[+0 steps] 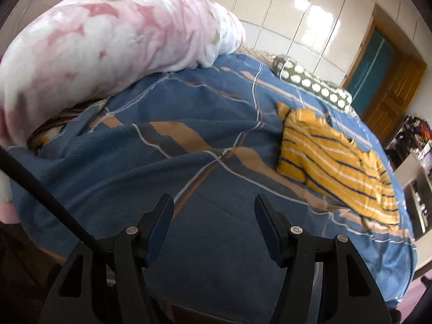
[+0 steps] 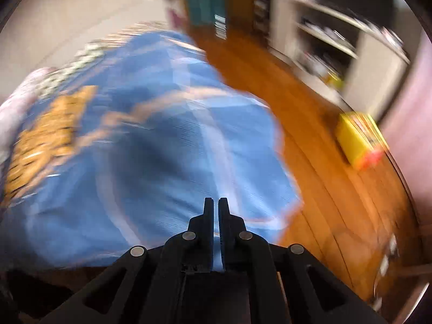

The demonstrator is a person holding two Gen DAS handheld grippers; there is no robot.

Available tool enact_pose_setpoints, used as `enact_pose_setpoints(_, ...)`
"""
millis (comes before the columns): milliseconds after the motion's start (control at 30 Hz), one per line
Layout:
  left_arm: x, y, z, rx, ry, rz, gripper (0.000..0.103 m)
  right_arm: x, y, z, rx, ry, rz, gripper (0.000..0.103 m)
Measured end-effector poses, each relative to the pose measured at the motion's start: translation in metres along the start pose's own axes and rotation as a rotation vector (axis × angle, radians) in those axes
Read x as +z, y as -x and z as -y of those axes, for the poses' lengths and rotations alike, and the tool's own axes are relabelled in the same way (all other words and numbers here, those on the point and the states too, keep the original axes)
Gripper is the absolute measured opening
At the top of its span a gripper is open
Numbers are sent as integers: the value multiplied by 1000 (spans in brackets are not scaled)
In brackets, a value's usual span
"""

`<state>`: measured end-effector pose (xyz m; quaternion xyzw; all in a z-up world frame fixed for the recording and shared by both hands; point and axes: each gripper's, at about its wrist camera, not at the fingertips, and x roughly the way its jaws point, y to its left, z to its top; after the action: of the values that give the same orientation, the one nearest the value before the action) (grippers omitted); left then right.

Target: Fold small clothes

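Both grippers hang over the bed's blue patterned bedsheet (image 1: 113,162). From the left wrist view, the left gripper (image 1: 214,202) stands with jaws apart and nothing between them, and the yellow striped garment (image 1: 332,162) lies crumpled to its right, near a pink floral blanket (image 1: 108,35) and a dotted pillow (image 1: 310,81). Only the blurred right wrist view shows the right gripper (image 2: 215,205), its jaws pressed together and empty, the wooden floor (image 2: 310,189) and a yellow box (image 2: 356,140).
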<state>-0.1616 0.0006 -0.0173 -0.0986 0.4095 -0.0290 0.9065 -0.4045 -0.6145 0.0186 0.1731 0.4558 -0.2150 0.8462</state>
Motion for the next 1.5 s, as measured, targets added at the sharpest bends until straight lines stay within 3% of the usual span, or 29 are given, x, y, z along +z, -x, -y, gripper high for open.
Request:
enact_pose_setpoints(67,1,7,2,-6,-7,10,62,9,-9,-51,128,86,4,16)
enact_pose_setpoints(100,1,10,3,-13,-10,13,63,13,-17,-84,202,147,-5,29)
enact_pose_setpoints(200,7,11,10,-39,-16,18,71,18,-45,-166,321,269,-52,34)
enact_pose_setpoints(267,12,3,16,-58,-23,-4,72,13,-61,-205,343,333,-75,34)
enact_pose_setpoints(400,20,-14,27,-119,-5,-46,72,15,-82,-239,388,344,-90,34)
enact_pose_setpoints(667,49,-78,92,-161,-125,-79,72,47,-102,-316,442,397,-23,34)
enact_pose_setpoints(733,58,-103,101,-162,-127,-106,72,58,-117,-324,422,389,-6,34)
enact_pose_setpoints(867,60,-143,89,-85,-55,-177,71,71,-161,-319,369,297,-55,34)
enact_pose_setpoints(1000,54,-147,59,-177,24,-166,69,79,-179,-288,416,160,-106,30)
enact_pose_setpoints(1100,57,-139,50,-212,50,-149,69,88,-161,-289,375,153,-72,35)
enact_pose_setpoints(1267,64,-109,32,-231,82,-28,69,82,-134,-355,421,348,-55,35)
enact_pose_setpoints(1500,74,-88,-5,-189,125,70,69,4,-124,-496,462,788,-48,35)
